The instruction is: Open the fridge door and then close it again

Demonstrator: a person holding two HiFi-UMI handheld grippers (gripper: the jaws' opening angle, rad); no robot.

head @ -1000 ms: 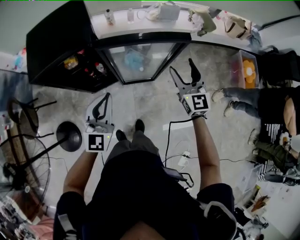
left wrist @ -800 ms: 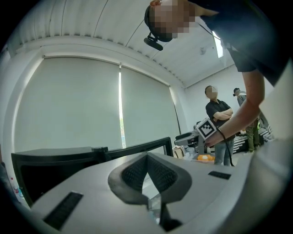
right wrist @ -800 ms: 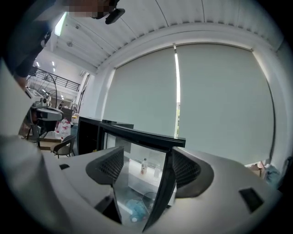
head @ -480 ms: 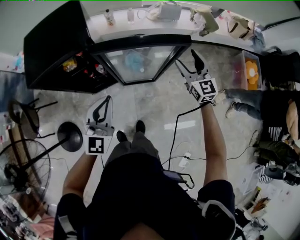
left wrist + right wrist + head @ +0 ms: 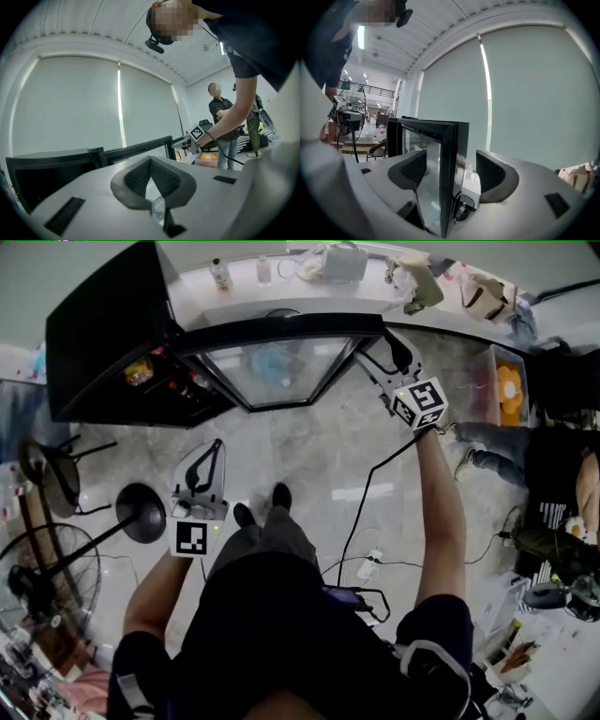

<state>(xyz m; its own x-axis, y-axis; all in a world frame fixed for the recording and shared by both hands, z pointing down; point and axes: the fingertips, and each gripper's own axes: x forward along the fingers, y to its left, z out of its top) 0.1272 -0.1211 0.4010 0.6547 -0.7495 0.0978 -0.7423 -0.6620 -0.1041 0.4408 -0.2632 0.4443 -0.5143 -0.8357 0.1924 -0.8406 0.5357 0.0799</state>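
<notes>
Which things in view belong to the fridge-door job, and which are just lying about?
Job: black fridge; its open black-framed glass door; right hand-held gripper, jaws open astride the door's edge; left hand-held gripper, shut, empty.
Lying about: round black stand base; clear storage box holding orange things; white power strip; black chair.

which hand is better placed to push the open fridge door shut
Right. The right gripper has its open jaws on either side of the free edge of the fridge door, while the left gripper hangs shut, low and well away from it.
</notes>
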